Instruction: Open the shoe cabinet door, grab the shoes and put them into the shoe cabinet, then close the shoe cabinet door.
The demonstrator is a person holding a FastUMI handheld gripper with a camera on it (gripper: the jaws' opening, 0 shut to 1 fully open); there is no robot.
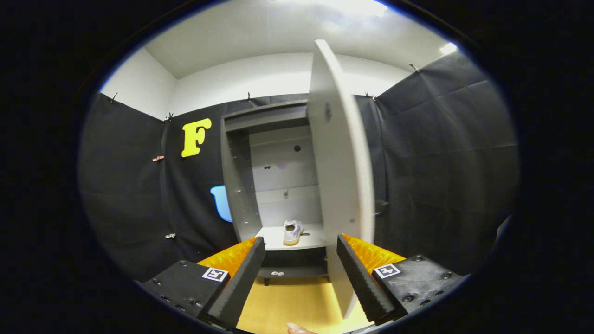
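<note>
Resting heel-out in cabinet (239, 185): shoe (293, 232); tool (300, 257) agape.

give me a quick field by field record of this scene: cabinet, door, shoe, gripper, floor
cabinet: grey shoe cabinet against the black cloth wall, interior exposed
door: door swung wide open, its edge toward the camera, just ahead of the right finger
shoe: one white shoe on the cabinet's bottom shelf
gripper: hand-held gripper open, fingers apart, holding nothing, short of the cabinet
floor: yellow wooden floor below the fingers
task state: shoe inside, door not yet closed
</note>
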